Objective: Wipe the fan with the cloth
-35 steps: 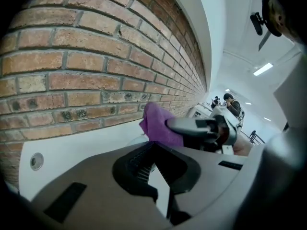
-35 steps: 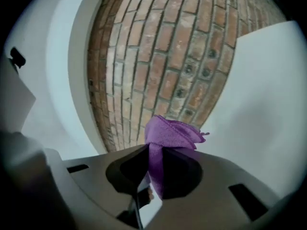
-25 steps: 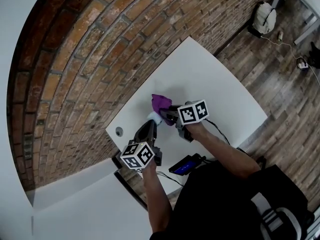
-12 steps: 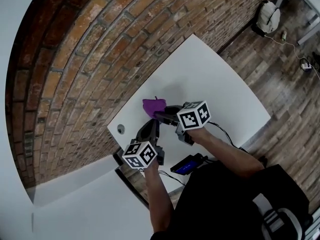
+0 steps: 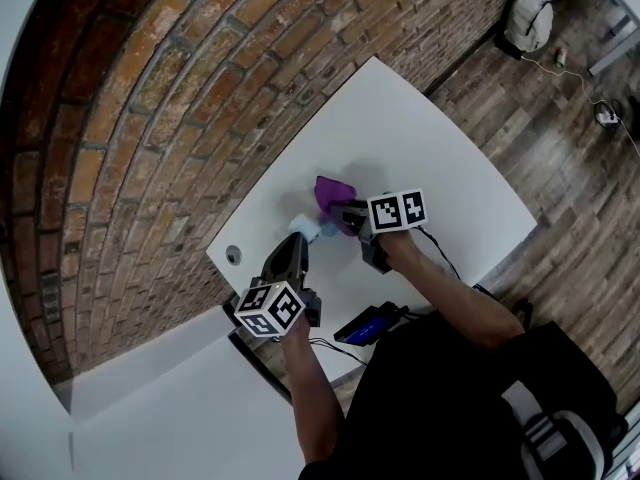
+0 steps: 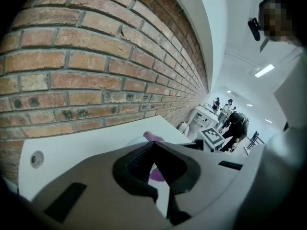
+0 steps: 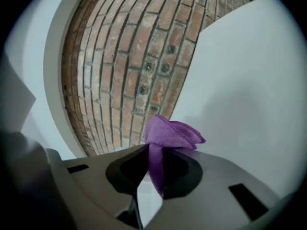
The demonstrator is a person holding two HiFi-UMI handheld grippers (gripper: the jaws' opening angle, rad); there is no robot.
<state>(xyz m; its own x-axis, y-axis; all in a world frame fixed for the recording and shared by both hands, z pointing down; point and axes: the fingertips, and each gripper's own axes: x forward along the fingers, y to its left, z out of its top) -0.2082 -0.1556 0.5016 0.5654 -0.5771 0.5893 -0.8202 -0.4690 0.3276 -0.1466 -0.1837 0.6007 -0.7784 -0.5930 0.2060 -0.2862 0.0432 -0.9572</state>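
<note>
Brick wall [image 5: 150,118] is seen behind a white table [image 5: 440,148] in the head view. A purple cloth [image 5: 333,192] is pinched at the tip of the right gripper [image 5: 340,213], over the side of the table near the wall. A small pale fan [image 5: 304,228] is seen just beside the cloth, right at the tip of the left gripper [image 5: 296,244]. Whether the fan is held cannot be told. A round hole [image 5: 233,255] is cut in the table near its corner. A wooden floor [image 5: 570,168] is seen past the table, and a pale bag [image 5: 527,23] is set on it by the wall.

In the left gripper view, the two jaws of the left gripper [image 6: 153,143] are shut together at their tips. A bit of the cloth [image 6: 152,136] is seen just past the tips, with a pale round shape beside it that may be the fan. The brick wall [image 6: 96,71] and the table [image 6: 86,145] are seen behind, and the round hole [image 6: 37,158] is at the left. The marker cube [image 6: 212,135] of the right gripper is seen at the right. Some people [image 6: 235,121] are seen far off in the room.

In the right gripper view, the jaws of the right gripper [image 7: 151,148] are clamped on the cloth [image 7: 170,134]. The cloth is bunched up and sticks out above the jaws. The brick wall [image 7: 134,56] and the table [image 7: 249,80] are seen behind it.
</note>
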